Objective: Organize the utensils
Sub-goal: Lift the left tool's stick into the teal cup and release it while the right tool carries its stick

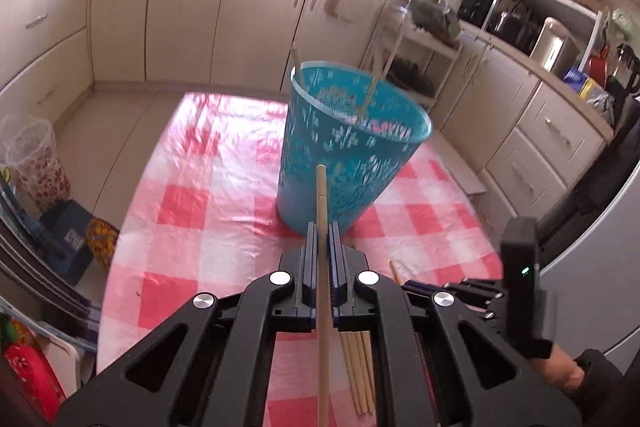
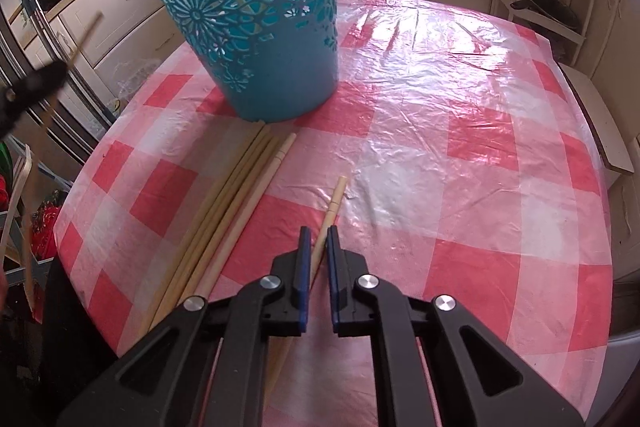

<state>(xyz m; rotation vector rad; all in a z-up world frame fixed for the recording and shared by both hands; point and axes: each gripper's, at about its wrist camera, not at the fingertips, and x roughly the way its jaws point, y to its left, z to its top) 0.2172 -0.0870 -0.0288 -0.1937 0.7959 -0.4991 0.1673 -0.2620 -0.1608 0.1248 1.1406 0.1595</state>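
A teal cut-out basket [image 1: 340,163] stands on the red-checked tablecloth [image 1: 192,203], and two chopsticks [image 1: 296,67] stick up out of it. My left gripper [image 1: 323,227] is shut on one pale wooden chopstick [image 1: 321,195], held above the table and pointing at the basket. A bundle of several chopsticks [image 2: 240,195] lies in front of the basket [image 2: 256,27]. My right gripper [image 2: 319,233] is low over the cloth, its blue pads shut on a single chopstick [image 2: 335,199] that lies to the right of the bundle.
Cream cabinets surround the table. A bag-lined floral bin [image 1: 36,163] stands on the floor to the left. A white rack [image 1: 416,67] stands behind the basket, and a counter with appliances [image 1: 552,43] runs along the right. The table's rounded edge [image 2: 80,187] is near the bundle.
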